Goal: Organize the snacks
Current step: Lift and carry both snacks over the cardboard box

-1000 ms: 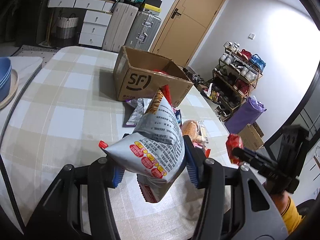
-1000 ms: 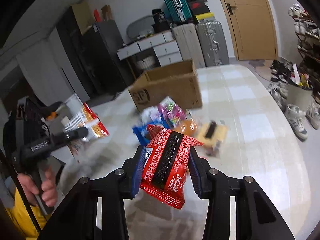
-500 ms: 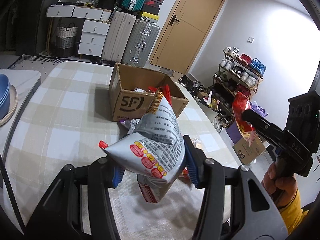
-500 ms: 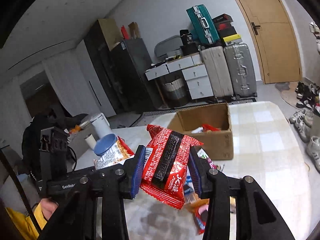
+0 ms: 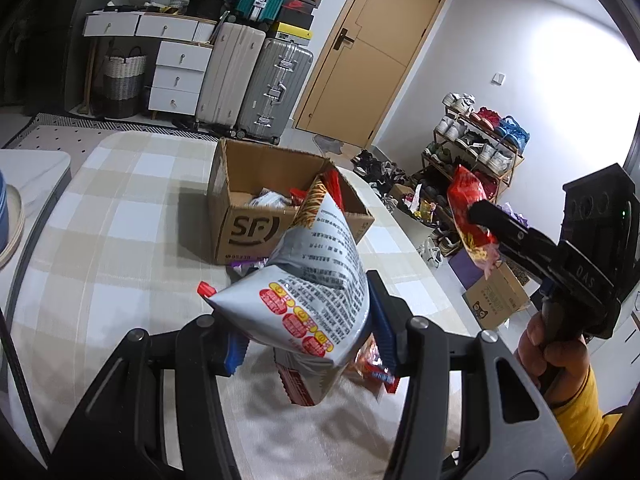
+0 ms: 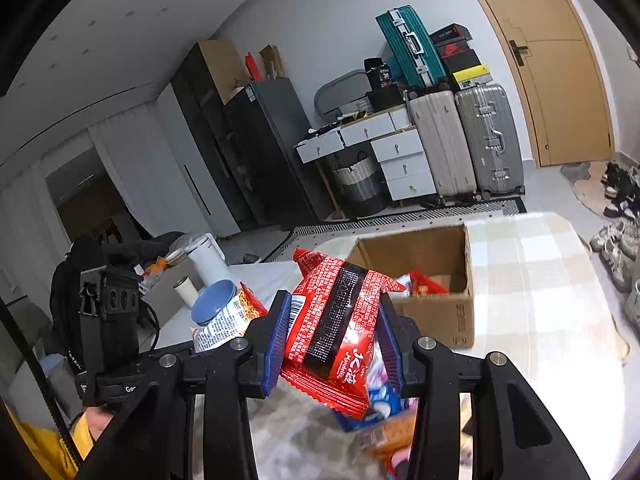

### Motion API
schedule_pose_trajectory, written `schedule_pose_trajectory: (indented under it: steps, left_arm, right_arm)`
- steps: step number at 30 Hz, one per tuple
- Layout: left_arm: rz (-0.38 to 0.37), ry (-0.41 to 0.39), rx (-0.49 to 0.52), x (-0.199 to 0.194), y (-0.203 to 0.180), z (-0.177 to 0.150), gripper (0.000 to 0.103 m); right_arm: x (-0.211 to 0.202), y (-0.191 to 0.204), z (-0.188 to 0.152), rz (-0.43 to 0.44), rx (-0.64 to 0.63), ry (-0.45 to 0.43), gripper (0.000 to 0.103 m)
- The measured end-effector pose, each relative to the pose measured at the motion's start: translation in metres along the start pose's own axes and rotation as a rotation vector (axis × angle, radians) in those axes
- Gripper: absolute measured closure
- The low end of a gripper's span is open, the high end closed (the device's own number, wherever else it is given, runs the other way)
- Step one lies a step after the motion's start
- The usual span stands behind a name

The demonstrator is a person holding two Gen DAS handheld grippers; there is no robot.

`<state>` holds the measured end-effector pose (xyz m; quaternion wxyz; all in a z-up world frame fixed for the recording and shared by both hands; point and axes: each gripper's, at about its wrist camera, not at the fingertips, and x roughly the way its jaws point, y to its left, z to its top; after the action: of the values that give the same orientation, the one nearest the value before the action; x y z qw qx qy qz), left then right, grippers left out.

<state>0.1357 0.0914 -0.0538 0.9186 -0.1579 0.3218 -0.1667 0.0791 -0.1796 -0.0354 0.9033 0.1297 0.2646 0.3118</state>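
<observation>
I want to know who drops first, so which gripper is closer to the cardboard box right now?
Cannot tell. The left gripper with the silver bag and the right gripper with the red packet both hover short of the cardboard box.

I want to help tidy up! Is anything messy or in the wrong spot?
Yes: several snack packets lie loose on the table instead of in the cardboard box. Nothing looks spilled or torn.

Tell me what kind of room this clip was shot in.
Most likely a lived-in home, a dining or entry area: suitcases stacked against the wall, a shoe rack by the door, and a checked-cloth table.
</observation>
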Motion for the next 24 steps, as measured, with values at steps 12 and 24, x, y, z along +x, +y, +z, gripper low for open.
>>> schedule_pose_trajectory:
  steps: [12,24]
  left_arm:
    - [0.032,-0.007,0.063,0.042,-0.003,0.091,0.055]
    - [0.072,0.129,0.026,0.165,0.02,0.158,0.055]
  right_arm:
    - [0.06,-0.019,0.071,0.002,-0.034,0.039,0.061]
    - [0.157,-0.082,0.093,-0.031,0.088,0.182,0.061]
